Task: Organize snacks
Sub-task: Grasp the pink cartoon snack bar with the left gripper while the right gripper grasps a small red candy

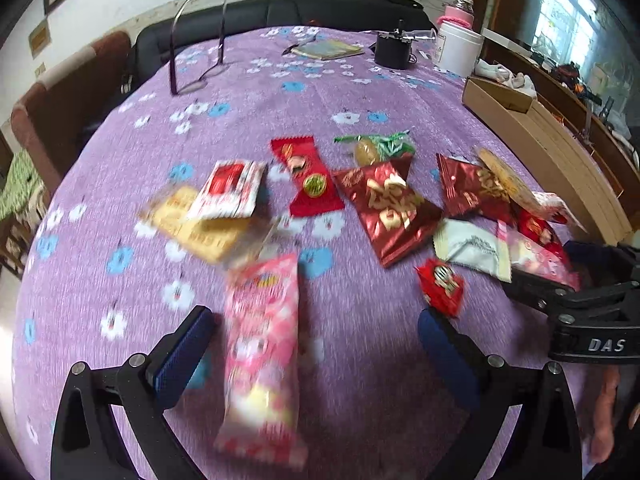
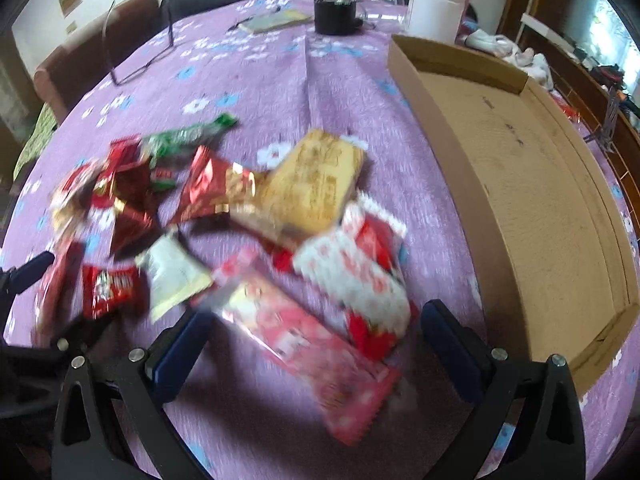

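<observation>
Left claw [image 1: 314,330], right claw [image 2: 316,326] spread over glossy pink packets [image 1: 262,360]; cardboard tray [image 2: 520,184] flat.

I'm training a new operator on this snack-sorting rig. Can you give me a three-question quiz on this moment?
1. True or false: the cardboard box already holds several snacks.
2. Multiple choice: what lies between the open fingers of the left gripper?
A. the green-wrapped snack
B. a pink packet
C. the white jar
3. Fill in: the right gripper is ____ , with a pink packet lying on the purple cloth between its fingers.

Key
1. False: no snacks show inside it.
2. B: the pink packet; the green-wrapped snack and white jar are farther off.
3. open
</observation>
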The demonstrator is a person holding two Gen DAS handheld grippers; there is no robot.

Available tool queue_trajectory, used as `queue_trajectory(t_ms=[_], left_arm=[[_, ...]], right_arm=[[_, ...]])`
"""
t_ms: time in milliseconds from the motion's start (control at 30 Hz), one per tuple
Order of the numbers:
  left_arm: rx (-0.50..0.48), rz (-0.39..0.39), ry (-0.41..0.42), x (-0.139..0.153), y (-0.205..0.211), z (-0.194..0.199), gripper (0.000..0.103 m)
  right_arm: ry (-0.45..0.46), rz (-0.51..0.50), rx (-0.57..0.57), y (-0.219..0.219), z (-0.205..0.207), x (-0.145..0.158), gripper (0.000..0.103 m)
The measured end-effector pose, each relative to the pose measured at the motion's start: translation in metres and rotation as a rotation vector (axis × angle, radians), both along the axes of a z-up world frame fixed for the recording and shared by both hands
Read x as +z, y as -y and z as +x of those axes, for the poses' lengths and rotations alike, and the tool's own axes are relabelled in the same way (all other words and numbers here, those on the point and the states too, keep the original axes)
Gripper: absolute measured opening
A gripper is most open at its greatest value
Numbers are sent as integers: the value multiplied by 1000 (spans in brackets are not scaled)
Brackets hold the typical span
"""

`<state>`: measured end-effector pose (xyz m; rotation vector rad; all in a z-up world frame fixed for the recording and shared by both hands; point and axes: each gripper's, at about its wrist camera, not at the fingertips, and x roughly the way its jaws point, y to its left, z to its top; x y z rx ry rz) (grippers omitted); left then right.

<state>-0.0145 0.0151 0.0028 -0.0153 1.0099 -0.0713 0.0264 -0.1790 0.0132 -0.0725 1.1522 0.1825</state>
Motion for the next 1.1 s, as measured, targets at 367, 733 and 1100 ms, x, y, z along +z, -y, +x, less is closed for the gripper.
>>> queue_trajectory(t_ms=[367, 733, 1100], left_arm=[[69, -114, 33, 37, -33, -46, 103], [81, -149, -71, 33, -41, -22, 80], [81, -59, -116, 13, -26, -10, 30]], right_arm=[[61, 103, 220, 25, -37, 59, 103], [27, 195, 335, 35, -42, 81, 75], [-18, 229, 416, 24, -45, 80, 49]])
